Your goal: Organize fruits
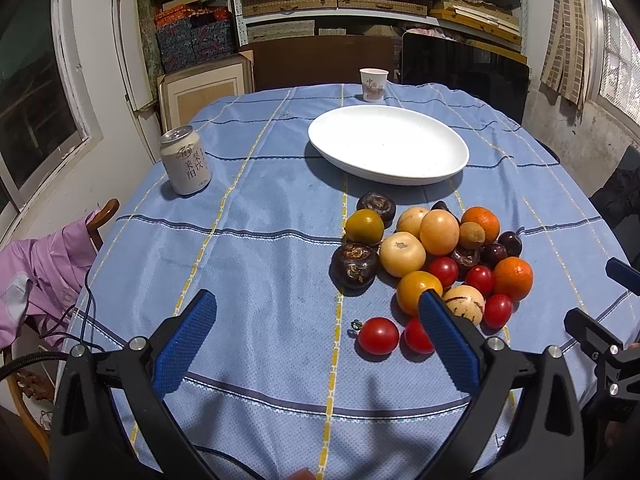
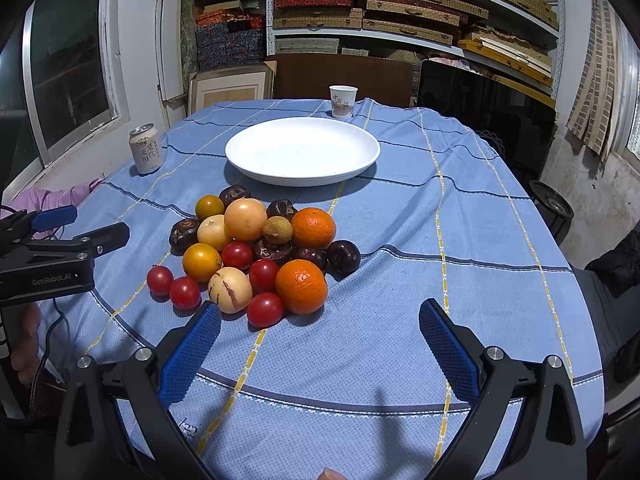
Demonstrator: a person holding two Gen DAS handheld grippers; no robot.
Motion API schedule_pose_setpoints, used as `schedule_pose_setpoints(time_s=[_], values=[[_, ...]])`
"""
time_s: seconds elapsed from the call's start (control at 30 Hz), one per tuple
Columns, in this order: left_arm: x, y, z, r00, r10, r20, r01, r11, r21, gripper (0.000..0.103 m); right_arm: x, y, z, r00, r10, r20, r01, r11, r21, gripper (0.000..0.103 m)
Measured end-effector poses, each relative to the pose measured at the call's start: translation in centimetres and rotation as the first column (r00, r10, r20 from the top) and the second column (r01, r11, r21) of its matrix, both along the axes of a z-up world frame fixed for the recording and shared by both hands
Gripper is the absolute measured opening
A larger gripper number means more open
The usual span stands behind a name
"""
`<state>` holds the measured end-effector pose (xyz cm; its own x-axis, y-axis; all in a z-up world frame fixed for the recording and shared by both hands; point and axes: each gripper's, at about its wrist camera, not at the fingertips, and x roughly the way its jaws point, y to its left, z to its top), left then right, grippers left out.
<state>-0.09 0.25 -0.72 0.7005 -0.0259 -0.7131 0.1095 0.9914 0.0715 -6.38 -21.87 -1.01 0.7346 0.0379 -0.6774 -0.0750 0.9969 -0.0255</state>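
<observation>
Both grippers hover above the near edge of the table (image 2: pixel 460 216), which is covered in a blue checked cloth. The left gripper (image 1: pixel 316 312) and the right gripper (image 2: pixel 320 324) each have their fingers spread wide and hold nothing. The fruit pile (image 2: pixel 256 248) lies a little in from the near edge, with oranges, red tomatoes, yellow fruit and dark fruit touching one another. The white plate (image 2: pixel 360 164) sits empty just beyond the pile, toward the far edge. A can (image 2: pixel 146 150) stands at the left edge and a paper cup (image 2: pixel 343 101) at the far edge.

The step in hand is judged to be the first pick. It is best begun at the pile's rim: the near orange (image 2: pixel 301 286) or a loose tomato (image 2: pixel 160 279) offers clear sides. Close across the fruit's widest part, gently, since round fruit rolls and neighbours may shift.
</observation>
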Motion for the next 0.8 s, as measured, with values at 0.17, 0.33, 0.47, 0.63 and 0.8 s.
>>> schedule_pose_setpoints(time_s=[0.17, 0.33, 0.47, 0.63, 0.8], values=[[0.2, 0.0, -0.6, 1.0, -0.006, -0.02, 0.006, 1.0, 0.001, 0.099, 0.0, 0.0, -0.1, 1.0, 0.001, -0.002, -0.001, 1.0, 0.0, 0.1], [0.5, -0.4, -2.0, 0.998, -0.026, -0.058, 0.028, 0.999, 0.032, 0.099, -0.1, 0.1, -0.3, 1.0, 0.002, -0.007, -0.002, 1.0, -0.002, 0.1], [0.8, -0.7, -3.1, 0.994, -0.051, -0.098, 0.055, 0.998, 0.043, 0.099, -0.2, 0.3, -0.3, 1.0, 0.007, -0.008, -0.007, 1.0, -0.012, 0.1], [0.9, -1.0, -4.1, 0.991, -0.055, -0.12, 0.063, 0.996, 0.068, 0.099, -0.2, 0.4, -0.5, 1.0, 0.01, -0.015, -0.01, 1.0, -0.015, 0.1], [0.8, -1.3, -4.7, 0.988, -0.078, -0.13, 0.086, 0.995, 0.058, 0.099, -0.1, 0.5, -0.6, 1.0, 0.014, -0.02, -0.014, 1.0, -0.018, 0.1]])
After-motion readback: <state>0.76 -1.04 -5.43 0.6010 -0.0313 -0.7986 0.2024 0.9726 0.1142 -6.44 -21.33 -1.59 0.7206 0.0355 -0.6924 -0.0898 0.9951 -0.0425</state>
